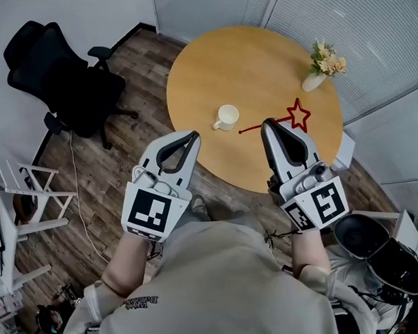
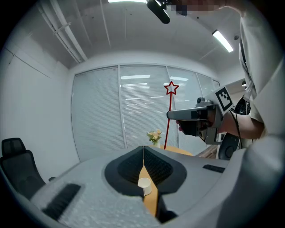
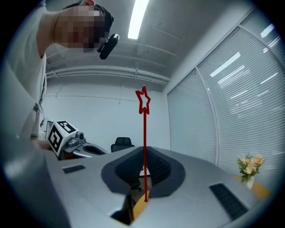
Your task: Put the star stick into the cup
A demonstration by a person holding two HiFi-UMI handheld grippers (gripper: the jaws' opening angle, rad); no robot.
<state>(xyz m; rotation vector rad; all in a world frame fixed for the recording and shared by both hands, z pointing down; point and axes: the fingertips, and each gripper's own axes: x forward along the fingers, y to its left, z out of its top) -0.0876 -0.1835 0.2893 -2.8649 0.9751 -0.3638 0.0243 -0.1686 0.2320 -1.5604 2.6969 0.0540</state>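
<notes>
Red star stick (image 3: 144,133) stood upright, pinched in the closed right gripper (image 3: 144,156), near the cup (image 1: 226,117) but outside it; left gripper (image 2: 143,151) was closed, empty. Pickup looked done, insertion remained

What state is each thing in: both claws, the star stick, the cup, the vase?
Left claw: shut, empty.
Right claw: shut on the star stick.
Star stick: held upright, clear of the table, not in the cup.
Cup: upright on the table, empty.
Vase: upright on the table, flowers in it.
</notes>
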